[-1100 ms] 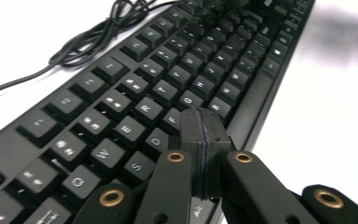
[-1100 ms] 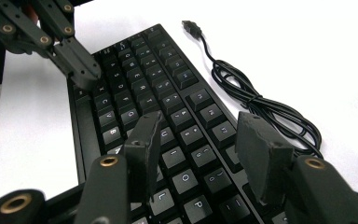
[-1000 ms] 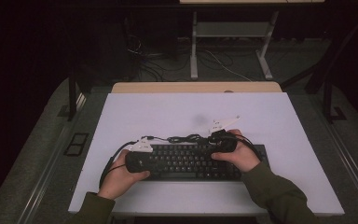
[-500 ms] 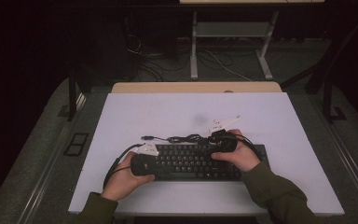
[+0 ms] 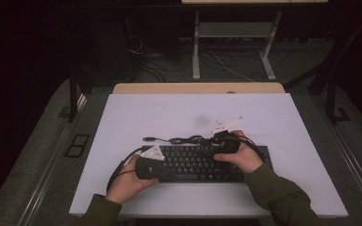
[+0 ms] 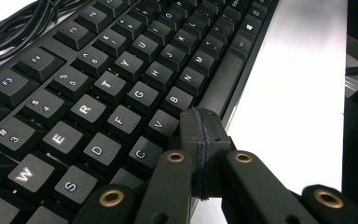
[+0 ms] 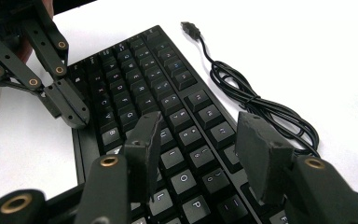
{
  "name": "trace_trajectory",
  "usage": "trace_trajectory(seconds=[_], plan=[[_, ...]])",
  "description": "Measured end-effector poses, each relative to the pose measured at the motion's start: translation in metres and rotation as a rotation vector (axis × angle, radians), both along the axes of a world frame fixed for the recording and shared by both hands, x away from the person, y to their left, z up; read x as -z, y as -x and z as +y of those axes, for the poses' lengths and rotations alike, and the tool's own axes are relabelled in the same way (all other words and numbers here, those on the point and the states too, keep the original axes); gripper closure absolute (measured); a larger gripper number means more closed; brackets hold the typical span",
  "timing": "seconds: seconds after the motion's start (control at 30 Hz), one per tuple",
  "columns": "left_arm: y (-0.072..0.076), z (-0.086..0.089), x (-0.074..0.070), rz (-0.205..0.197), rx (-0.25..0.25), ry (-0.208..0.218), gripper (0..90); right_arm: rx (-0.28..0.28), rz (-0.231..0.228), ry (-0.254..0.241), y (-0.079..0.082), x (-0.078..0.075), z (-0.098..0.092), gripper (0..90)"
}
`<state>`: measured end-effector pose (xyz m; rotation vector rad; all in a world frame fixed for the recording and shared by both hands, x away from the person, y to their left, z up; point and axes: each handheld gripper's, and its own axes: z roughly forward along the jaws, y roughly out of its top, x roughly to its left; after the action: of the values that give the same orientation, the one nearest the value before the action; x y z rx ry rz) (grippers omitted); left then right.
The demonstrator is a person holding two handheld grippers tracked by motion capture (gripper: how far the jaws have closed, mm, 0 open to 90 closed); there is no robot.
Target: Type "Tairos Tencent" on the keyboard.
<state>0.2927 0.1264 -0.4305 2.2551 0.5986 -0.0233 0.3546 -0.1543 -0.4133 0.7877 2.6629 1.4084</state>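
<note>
The black keyboard (image 5: 202, 164) lies flat on the white tabletop (image 5: 184, 117), directly under both grippers. The left gripper (image 6: 200, 135) is clenched on nothing, its joined tips just above the near edge beside the V and C keys. The right gripper (image 7: 200, 158) hangs released over the O and P keys, nothing between its jaws. Beyond it lies the coiled cable (image 7: 256, 107). A slanted press with the clenched tips could strike two keys or push the keyboard askew.

Black keyboard (image 5: 202, 163) with white lettering, black cable (image 7: 261, 105), white table (image 5: 179, 113)
</note>
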Motion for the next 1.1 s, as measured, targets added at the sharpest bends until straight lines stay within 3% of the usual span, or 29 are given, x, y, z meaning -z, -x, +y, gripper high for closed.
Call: trace_trajectory(seconds=[0.3,0.4,0.73,1.1], plan=[[-0.0010,0.0009,0.0007,-0.006,-0.006,0.001,88.9,-0.001,-0.001,0.000,-0.0001,0.0000,-0.0001,50.3],[-0.0015,0.0005,0.0027,-0.018,0.000,-0.019,88.9,0.001,0.000,0.001,0.0000,0.0000,-0.0001,50.2],[-0.0013,0.0014,0.0021,0.002,-0.010,0.005,88.9,-0.001,-0.004,0.000,0.0000,-0.0002,0.0001,50.3],[-0.0021,0.0048,-0.0033,-0.014,-0.023,0.031,88.8,-0.002,-0.004,-0.002,0.0003,-0.0004,-0.0001,50.3]])
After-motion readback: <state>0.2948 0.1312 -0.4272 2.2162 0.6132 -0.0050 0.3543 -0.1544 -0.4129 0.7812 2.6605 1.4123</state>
